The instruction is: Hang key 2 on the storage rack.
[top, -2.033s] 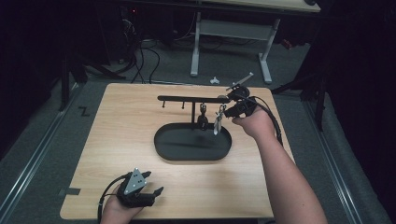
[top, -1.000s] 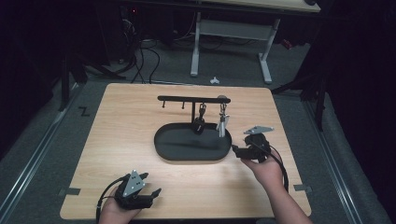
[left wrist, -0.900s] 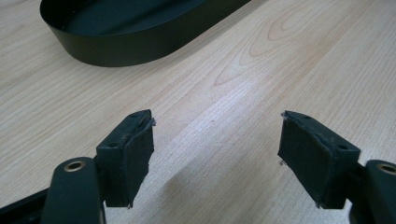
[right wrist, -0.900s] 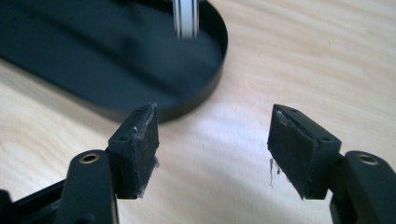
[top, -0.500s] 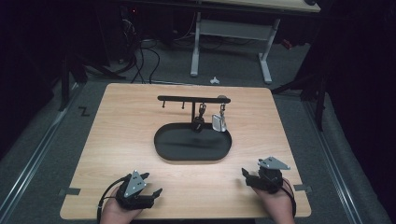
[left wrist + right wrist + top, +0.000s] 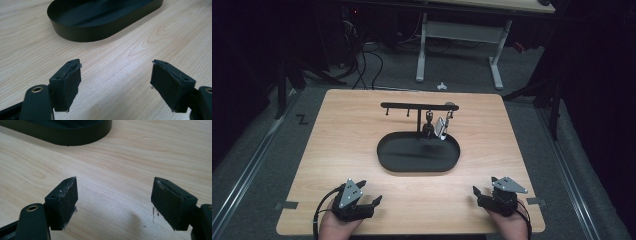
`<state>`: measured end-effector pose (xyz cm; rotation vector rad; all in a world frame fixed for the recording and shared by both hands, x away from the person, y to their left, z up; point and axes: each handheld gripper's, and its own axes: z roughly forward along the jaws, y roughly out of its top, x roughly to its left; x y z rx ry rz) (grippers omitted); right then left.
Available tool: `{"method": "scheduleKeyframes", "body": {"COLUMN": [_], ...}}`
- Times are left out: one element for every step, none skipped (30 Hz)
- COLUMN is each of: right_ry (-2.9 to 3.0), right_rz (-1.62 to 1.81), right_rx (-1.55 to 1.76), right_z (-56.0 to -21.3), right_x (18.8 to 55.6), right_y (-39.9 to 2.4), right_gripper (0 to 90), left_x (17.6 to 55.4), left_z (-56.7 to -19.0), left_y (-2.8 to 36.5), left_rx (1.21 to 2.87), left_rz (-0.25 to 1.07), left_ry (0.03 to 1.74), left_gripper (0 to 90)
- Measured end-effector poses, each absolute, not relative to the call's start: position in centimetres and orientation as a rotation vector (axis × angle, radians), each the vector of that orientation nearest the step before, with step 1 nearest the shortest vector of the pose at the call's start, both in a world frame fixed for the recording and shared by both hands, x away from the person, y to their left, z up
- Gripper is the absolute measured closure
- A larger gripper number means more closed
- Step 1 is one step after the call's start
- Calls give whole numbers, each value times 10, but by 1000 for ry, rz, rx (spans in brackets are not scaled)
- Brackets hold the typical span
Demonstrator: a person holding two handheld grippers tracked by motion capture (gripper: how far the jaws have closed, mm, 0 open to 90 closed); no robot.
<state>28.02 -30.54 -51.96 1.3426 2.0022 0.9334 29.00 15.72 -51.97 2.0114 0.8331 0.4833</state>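
Note:
A black oval tray sits mid-table, with a black T-shaped hook rack rising from its back edge. Two small keychain-like items hang from the rack's right half. My left gripper rests at the table's front left, open, nothing between its pads; the tray's wall lies ahead of it. At the front right, my right gripper is open and empty over bare wood, the tray's wall ahead of its pads.
The wooden table has bare room around the tray. Beyond its far edge stand a white desk frame and cables on a grey floor. A small white object lies on the floor behind the table.
My right gripper has drawn back from the rack, where it was two seconds ago, to the table's front right edge. A second item now hangs on the rack. The left gripper stayed put.

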Motion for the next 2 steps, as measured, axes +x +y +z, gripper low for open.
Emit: {"method": "scheduleKeyframes", "body": {"right_ry": [2001,2001], "right_rz": [931,931], "right_rx": [1342,1342], "right_z": [-520,-520], "right_x": [279,279], "right_y": [-305,-305], "right_gripper": [220,220], "left_x": [290,291], "left_z": [-519,-519], "left_y": [158,158], "left_rx": [2015,2008], "left_rz": [480,479], "left_ry": [831,831], "left_gripper": [244,244]}}
